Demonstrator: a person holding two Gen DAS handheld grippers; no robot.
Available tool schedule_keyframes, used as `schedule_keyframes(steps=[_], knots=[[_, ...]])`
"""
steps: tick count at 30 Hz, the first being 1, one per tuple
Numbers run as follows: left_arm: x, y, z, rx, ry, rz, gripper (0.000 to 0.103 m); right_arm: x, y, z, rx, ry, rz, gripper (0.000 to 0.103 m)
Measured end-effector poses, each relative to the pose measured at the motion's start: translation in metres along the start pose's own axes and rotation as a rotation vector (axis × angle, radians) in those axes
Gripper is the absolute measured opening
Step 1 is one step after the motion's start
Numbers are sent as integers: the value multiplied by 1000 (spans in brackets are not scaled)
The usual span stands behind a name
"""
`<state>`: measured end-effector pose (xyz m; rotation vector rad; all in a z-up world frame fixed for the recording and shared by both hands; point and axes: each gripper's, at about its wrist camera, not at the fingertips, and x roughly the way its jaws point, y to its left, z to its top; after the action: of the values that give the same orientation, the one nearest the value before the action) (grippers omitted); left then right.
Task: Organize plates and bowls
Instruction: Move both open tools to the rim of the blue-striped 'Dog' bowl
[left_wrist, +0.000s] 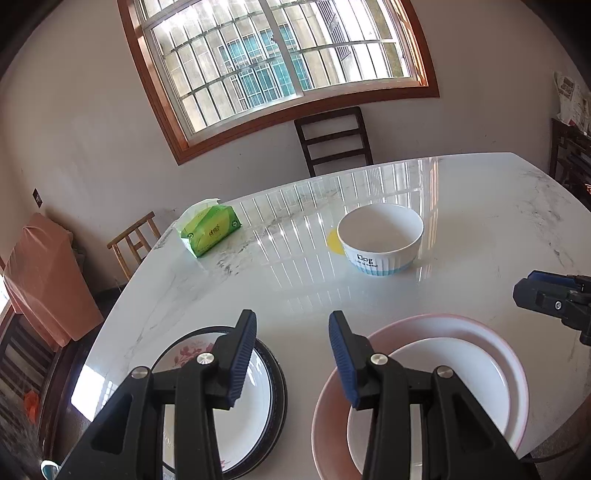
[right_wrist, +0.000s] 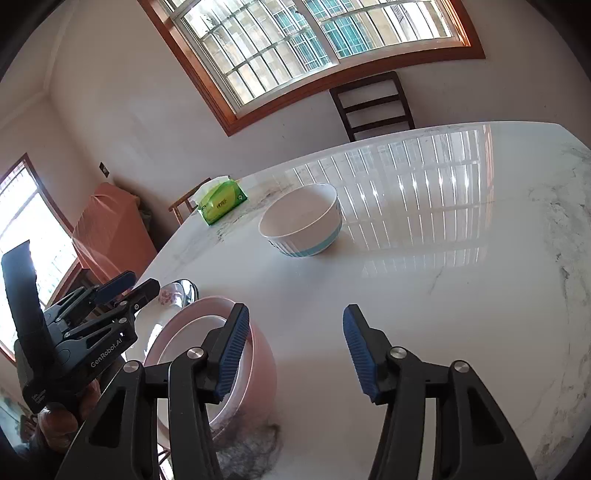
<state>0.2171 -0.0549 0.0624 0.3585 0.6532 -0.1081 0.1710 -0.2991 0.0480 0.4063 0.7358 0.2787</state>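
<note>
The left gripper (left_wrist: 292, 354) is held above the near edge of the bench (left_wrist: 480, 229) with its fingers (left_wrist: 242, 360) spread and nothing between them. The right gripper (right_wrist: 293, 352) is likewise held with fingers spread and empty, over bare marble to the right of the plates.

Three groups of crockery are present. A flower-pattern plate (left_wrist: 255, 398) with a dark rim lies below the left finger. A white plate (left_wrist: 458, 373) is nested in a pink plate (left_wrist: 515, 365) just beside it, below the right finger of the same gripper. A ribbed white bowl (left_wrist: 380, 236) with a blue band stands well apart, nearer the middle of the bench, and a green tissue pack (left_wrist: 208, 230) lies beyond it to the left.

Probable hazards, as judged from this layout:

- The bench is polished and glossy. A plate pushed at its rim rather than pinched is likely to be slid instead of lifted.
- Both plate groups lie close to the near edge. A sideways nudge may carry one over it.
- Only the thin rim of a flat plate is offered to the fingers. A shallow pinch may be lost as the plate tilts under its own weight.
- The white plate rests loose in the pink one. If only the pink plate is lifted, the upper plate may shift or slide out.
- The two grippers are near one another over the pink plate. A collision is possible if both are moved to it together.
</note>
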Motion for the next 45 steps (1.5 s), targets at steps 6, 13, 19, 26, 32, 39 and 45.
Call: schedule_keyframes(steps=[6,13,19,26,32,39,45], knots=[[28,8,15,-20,56,-32,42,13,-4,14,0,4,10,55],[76,36,39,-212,216,-284,42,31,-13,37,39,15,57,57],[120,40,63,-279,317,-417,42,62,-19,64,65,62,70,59],[172,36,76,-332,430,-537,42,101,-42,94,176,129,74,55],[187,32,86,-381,426,-615,42,124,-49,110,195,188,60,49],[202,21,93,-333,446,-562,42,142,-48,115,176,242,15,46],[208,14,95,-285,447,-519,42,151,-49,115,162,283,-11,39]])
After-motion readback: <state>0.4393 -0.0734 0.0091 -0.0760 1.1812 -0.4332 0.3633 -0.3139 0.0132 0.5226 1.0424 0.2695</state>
